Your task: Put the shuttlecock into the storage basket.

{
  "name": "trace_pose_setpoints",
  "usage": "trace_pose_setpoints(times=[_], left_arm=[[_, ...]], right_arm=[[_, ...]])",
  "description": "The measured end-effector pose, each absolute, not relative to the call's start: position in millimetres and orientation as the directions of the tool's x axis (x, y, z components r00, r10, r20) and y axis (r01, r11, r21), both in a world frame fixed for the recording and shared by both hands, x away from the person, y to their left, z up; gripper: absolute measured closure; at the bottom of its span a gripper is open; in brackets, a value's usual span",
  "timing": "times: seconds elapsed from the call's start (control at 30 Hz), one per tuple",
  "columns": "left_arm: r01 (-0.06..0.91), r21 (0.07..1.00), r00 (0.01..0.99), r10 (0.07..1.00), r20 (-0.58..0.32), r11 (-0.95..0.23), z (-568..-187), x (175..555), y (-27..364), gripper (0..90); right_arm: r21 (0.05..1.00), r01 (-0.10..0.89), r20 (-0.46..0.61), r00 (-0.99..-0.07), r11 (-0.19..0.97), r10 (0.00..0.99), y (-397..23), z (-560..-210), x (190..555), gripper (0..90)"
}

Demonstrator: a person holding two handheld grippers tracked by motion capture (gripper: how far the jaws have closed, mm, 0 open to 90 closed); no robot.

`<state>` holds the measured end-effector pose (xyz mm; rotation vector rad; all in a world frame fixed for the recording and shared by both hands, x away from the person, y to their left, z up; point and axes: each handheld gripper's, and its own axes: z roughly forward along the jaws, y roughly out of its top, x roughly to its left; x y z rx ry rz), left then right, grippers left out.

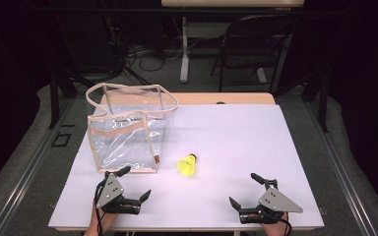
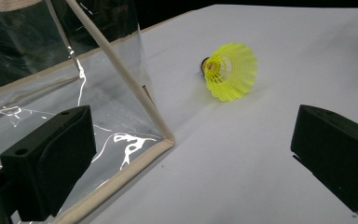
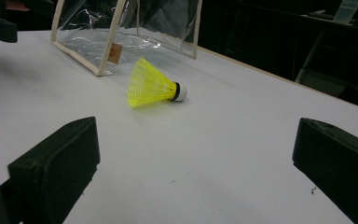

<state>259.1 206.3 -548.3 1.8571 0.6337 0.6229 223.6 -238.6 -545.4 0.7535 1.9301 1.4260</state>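
Since both grippers rest wide open and empty at the near edge of the desk (image 1: 236, 128), the work looks barely begun: the yellow shuttlecock (image 1: 187, 164) lies on its side just beside the clear bag (image 1: 125, 130), probably meant to go inside. The left gripper (image 1: 135, 183) sits close to the bag's corner, the right gripper (image 1: 243, 189) well apart. The right gripper view shows the shuttlecock's white cork; the left gripper view looks into its skirt.

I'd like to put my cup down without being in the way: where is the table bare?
The right half of the white table is bare, from the yellow plastic shuttlecock to the right edge, beyond the right gripper. The left side is crowded: the clear plastic tote bag stands there, with the left gripper just before it.
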Motion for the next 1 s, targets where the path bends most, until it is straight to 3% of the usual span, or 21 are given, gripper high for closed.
trace_pose_setpoints(times=[1.0], left_arm=[[0.123, 0.914, 0.772, 0.616, 0.156, -0.386, -538.6, 275.2, 172.0, 0.0]], right_arm=[[0.962, 0.088, -0.14, -0.65, 0.258, 0.747, -238.4, -545.6, 223.4, 0.3]])
